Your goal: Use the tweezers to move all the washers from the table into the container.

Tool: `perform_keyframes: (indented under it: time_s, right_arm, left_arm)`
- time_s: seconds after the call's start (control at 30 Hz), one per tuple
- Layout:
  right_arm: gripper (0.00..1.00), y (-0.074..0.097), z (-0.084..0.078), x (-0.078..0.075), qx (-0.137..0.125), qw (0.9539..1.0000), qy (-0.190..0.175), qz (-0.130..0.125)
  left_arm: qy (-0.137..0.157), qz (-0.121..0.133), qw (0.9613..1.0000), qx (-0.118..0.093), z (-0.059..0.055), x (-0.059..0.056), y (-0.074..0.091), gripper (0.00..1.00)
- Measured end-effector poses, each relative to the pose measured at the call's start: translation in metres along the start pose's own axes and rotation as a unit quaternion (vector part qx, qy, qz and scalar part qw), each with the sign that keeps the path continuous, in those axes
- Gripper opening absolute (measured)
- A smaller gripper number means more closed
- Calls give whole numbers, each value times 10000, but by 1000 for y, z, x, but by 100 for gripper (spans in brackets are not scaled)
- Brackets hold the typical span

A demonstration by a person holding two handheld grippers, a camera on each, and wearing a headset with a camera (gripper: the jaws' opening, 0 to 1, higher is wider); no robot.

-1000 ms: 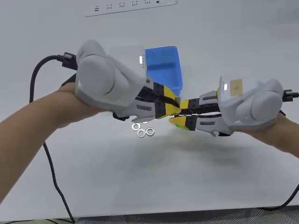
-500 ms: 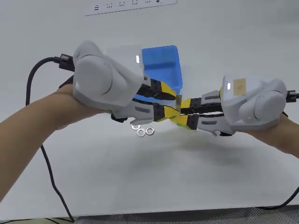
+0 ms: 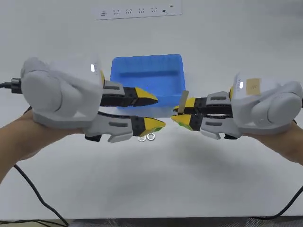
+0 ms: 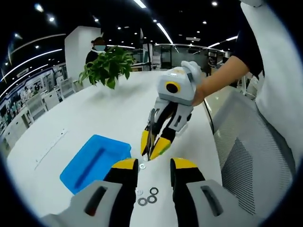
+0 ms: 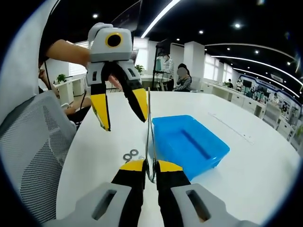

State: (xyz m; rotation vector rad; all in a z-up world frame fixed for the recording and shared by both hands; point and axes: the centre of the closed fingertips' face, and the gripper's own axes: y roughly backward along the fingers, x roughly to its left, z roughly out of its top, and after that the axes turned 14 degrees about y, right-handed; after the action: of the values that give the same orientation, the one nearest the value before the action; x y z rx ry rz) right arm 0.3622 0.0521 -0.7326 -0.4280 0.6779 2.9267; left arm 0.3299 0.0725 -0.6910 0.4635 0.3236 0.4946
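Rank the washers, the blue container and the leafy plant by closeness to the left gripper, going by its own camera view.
1. Washers, on the table right by the left gripper.
2. Blue container, farther ahead, leftward.
3. Plant, far off in the background, upper left.

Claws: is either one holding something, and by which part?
The right claw pinches the tweezers near one end; the left claw is open, holding nothing.

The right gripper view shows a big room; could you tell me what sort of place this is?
Probably an open-plan office or lab: a long white table, ceiling strip lights, a mesh office chair and a potted plant.
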Motion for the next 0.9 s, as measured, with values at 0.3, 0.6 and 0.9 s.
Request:
perform_keyframes:
  time_s: [0.3, 0.6, 0.9]
  right_arm:
    - [9, 7, 29, -24, -116, 9998, 143, -114]
    - [9, -3, 56, -52, -265, 9989, 377, -125]
    - [9, -29, 62, -80, -345, 9984, 451, -74]
  left_arm:
    - [482, 428, 9971, -417, -12, 4, 26, 44]
    - [756, 830, 9902, -828, -15, 13, 44, 71]
    - [1075, 1024, 9826, -1113, -20, 20, 56, 98]
